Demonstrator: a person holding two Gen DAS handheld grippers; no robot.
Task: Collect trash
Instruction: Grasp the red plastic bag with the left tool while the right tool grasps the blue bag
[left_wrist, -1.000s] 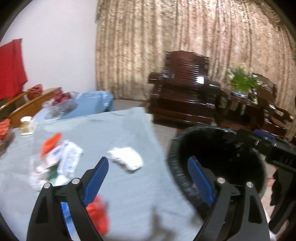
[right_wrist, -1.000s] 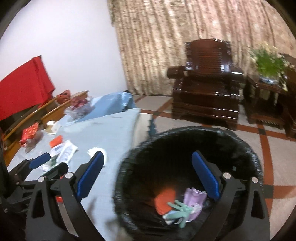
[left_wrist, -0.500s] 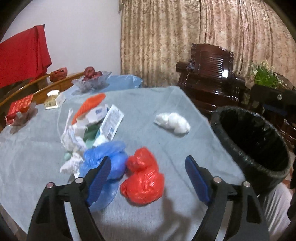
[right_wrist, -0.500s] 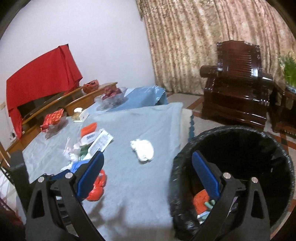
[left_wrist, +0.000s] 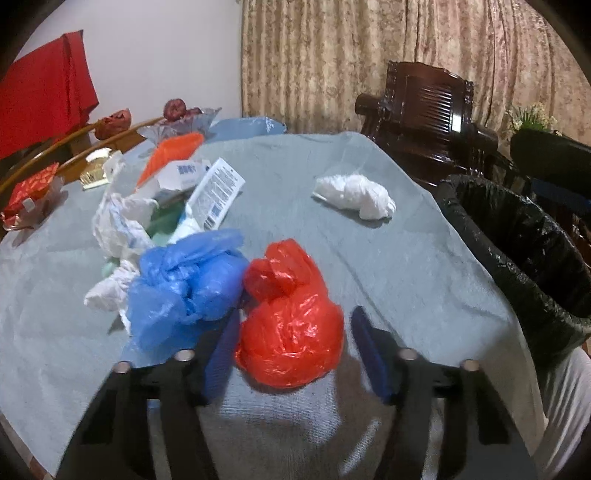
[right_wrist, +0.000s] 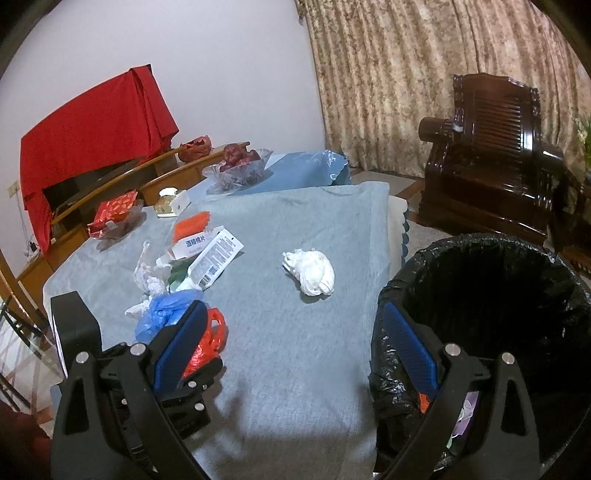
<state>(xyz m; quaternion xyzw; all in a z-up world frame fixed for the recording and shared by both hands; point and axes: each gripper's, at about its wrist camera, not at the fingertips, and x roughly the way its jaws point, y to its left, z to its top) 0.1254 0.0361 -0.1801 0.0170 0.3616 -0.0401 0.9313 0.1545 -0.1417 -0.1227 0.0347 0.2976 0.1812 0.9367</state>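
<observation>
Indoors, a grey-blue tablecloth (right_wrist: 303, 354) meets patterned curtains (right_wrist: 388, 74) behind.

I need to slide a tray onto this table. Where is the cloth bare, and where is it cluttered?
Bare cloth lies between the white wad and the fruit bowl, and along the near edge beside the bin. It is crowded around the blue bag, red bag and wrappers.
</observation>
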